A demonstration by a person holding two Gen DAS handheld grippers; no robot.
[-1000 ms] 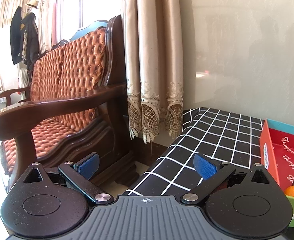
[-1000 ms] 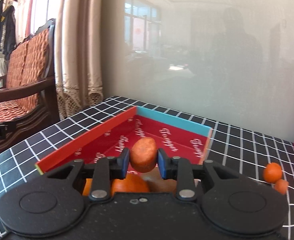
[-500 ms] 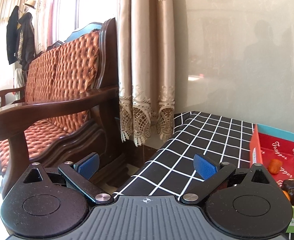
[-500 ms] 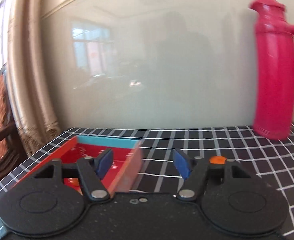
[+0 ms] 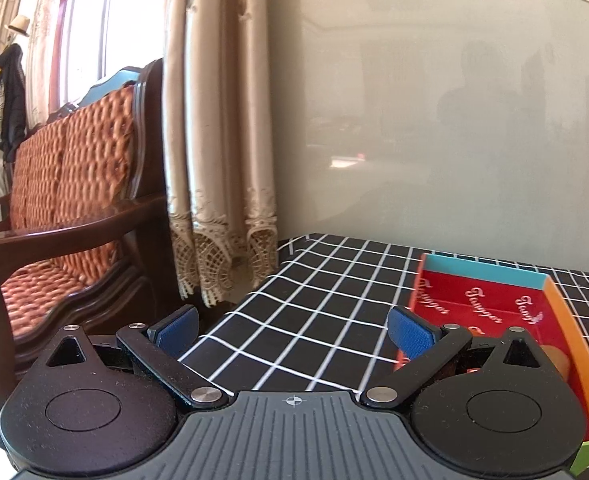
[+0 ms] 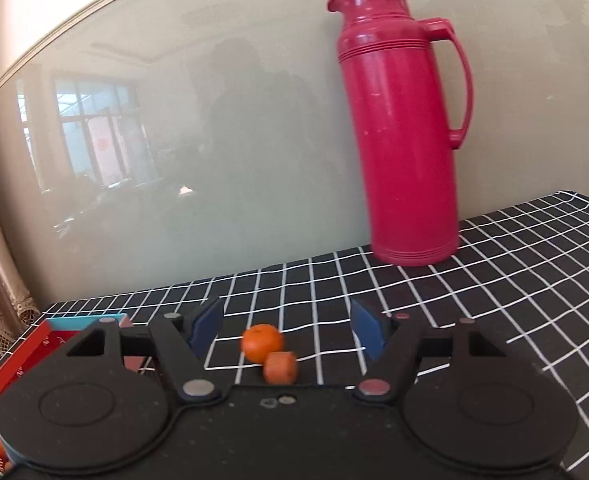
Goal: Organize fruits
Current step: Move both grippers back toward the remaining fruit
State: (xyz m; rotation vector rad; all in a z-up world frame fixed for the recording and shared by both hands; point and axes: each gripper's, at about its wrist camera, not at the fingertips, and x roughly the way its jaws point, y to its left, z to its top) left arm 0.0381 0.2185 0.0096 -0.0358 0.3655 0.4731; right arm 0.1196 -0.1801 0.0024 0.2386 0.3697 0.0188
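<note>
A red cardboard box (image 5: 490, 308) with a blue far rim lies on the black checked cloth, at the right of the left wrist view. Fruit in it is mostly hidden behind my left gripper (image 5: 292, 332), which is open and empty over the cloth left of the box. In the right wrist view a round mandarin (image 6: 261, 342) and a small orange fruit (image 6: 280, 367) lie touching on the cloth. My right gripper (image 6: 287, 328) hangs just short of them, jaws opening, with nothing pressed between the pads. The box (image 6: 34, 344) shows at that view's left edge.
A tall red thermos flask (image 6: 402, 132) stands at the back right against the glossy wall. A wooden bench with orange cushions (image 5: 66, 208) and a beige curtain (image 5: 218, 160) stand beyond the table's left edge (image 5: 254, 292).
My right gripper let go of the orange fruit it held over the box, opened, and swung right to the two fruits on the cloth. The left gripper shifted so that more of the box shows.
</note>
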